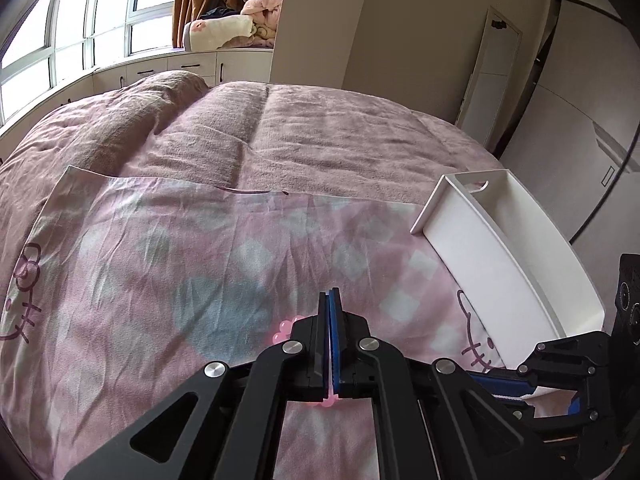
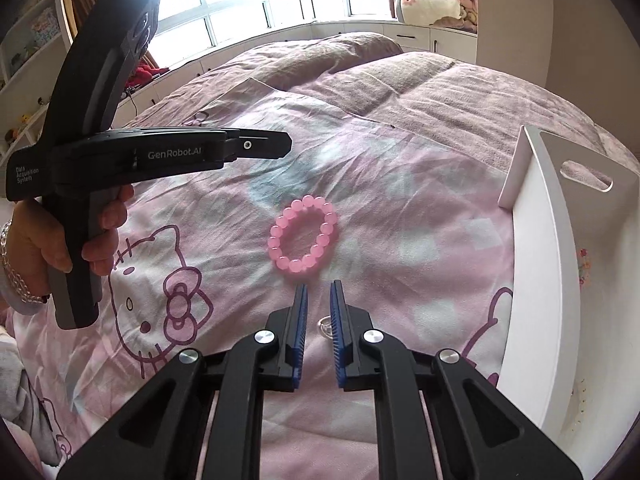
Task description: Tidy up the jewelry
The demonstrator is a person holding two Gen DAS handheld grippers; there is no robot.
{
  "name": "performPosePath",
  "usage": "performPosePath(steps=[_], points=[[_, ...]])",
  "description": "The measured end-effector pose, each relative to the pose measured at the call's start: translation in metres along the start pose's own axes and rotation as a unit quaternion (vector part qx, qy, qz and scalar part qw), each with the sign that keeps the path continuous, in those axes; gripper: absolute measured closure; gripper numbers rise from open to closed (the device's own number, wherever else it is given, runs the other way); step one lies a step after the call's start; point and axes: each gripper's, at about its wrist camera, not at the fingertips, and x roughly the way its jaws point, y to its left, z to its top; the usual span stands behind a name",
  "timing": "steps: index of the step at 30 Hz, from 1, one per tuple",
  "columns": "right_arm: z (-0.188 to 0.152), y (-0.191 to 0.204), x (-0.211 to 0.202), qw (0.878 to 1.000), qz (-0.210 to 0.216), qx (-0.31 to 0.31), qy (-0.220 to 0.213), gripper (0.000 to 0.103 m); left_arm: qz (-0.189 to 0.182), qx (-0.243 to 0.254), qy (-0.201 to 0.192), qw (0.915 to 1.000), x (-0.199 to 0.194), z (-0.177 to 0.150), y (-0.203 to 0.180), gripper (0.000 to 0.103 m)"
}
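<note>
A pink bead bracelet (image 2: 304, 236) lies flat on the Hello Kitty cloth (image 2: 400, 208) on the bed. My right gripper (image 2: 319, 294) is open, just short of the bracelet, with a small clear ring-like thing (image 2: 325, 329) on the cloth between its fingers. My left gripper (image 1: 330, 300) is shut and empty, held above the cloth; in the right wrist view (image 2: 286, 143) it hovers up and left of the bracelet. In the left wrist view only a few pink beads (image 1: 282, 330) show beside and under its fingers. A white tray (image 2: 544, 280) stands at the right.
The tray (image 1: 472, 240) has a slot handle (image 2: 586, 176) at its far end and small jewelry bits (image 2: 584, 268) inside. The pink quilt (image 1: 300, 132) lies beyond the cloth. Windows, cabinets and folded blankets (image 1: 240, 24) stand at the back.
</note>
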Motion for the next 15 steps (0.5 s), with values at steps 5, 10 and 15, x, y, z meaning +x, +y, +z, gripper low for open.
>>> performPosePath(steps=[5, 10, 15], points=[[-0.007, 0.005, -0.012, 1.0, -0.011, -0.01, 0.006, 0.089, 0.007, 0.009, 0.003, 0.9999, -0.005, -0.002, -0.013, 0.097], [-0.013, 0.006, -0.008, 1.0, -0.023, -0.014, 0.016, 0.068, 0.028, 0.03, 0.026, 0.9988, 0.007, -0.014, -0.017, 0.079], [-0.015, 0.007, 0.011, 0.999, -0.026, -0.015, 0.033, 0.066, 0.041, 0.036, 0.035, 0.9979, 0.02, -0.025, -0.014, 0.059]])
